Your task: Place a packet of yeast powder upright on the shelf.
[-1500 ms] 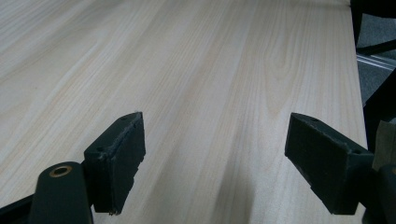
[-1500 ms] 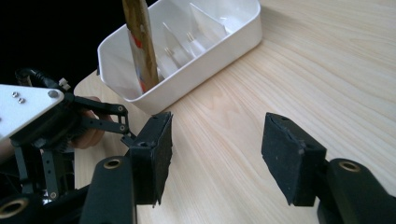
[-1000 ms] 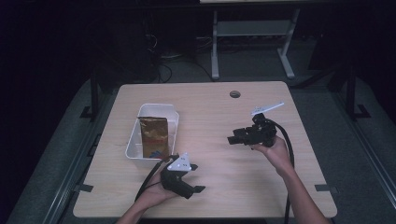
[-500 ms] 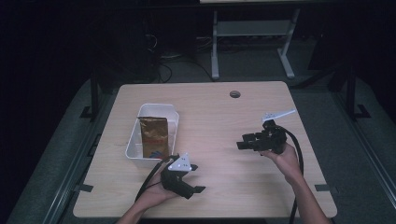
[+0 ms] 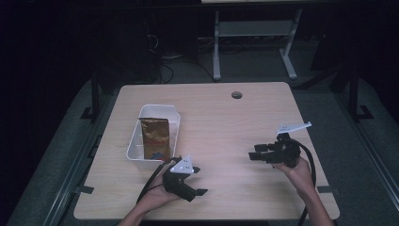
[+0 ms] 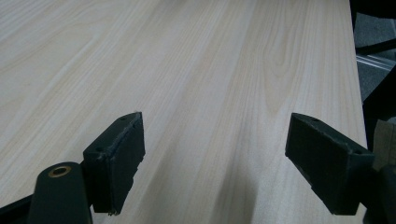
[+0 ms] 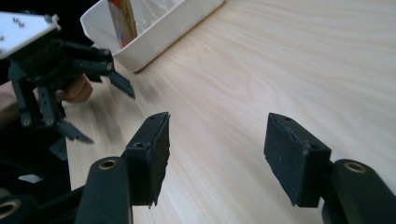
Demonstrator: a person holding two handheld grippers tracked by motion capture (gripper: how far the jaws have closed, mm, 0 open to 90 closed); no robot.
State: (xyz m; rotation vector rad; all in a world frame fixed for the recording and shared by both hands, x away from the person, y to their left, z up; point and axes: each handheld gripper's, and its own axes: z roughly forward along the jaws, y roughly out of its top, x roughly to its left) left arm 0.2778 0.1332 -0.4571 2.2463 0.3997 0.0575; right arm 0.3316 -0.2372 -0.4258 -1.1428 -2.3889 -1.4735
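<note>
A white bin [image 5: 175,123] stands at the table's left middle with a brown packet [image 5: 155,134] lying in it. Just in front of the bin, near the front edge, my left gripper [image 5: 199,181] is held open over bare wood. In the left gripper view, the left gripper [image 6: 215,154] has its jaws wide apart with nothing between them. My right gripper [image 5: 254,152] hovers at the table's right side, pointing left. It is open and holds nothing, as the right gripper view [image 7: 217,149] confirms. That view also takes in the bin [image 7: 154,35], the packet [image 7: 122,18] and the left gripper [image 7: 105,112].
The light wooden table [image 5: 226,117] has a round cable hole [image 5: 236,95] near its far edge. A white desk frame [image 5: 254,35] stands on the dark floor beyond the table. Bare wood lies between the two grippers.
My right gripper has drawn back toward the person's side and a little to the right, still open. The left gripper, bin and packet have stayed put.
</note>
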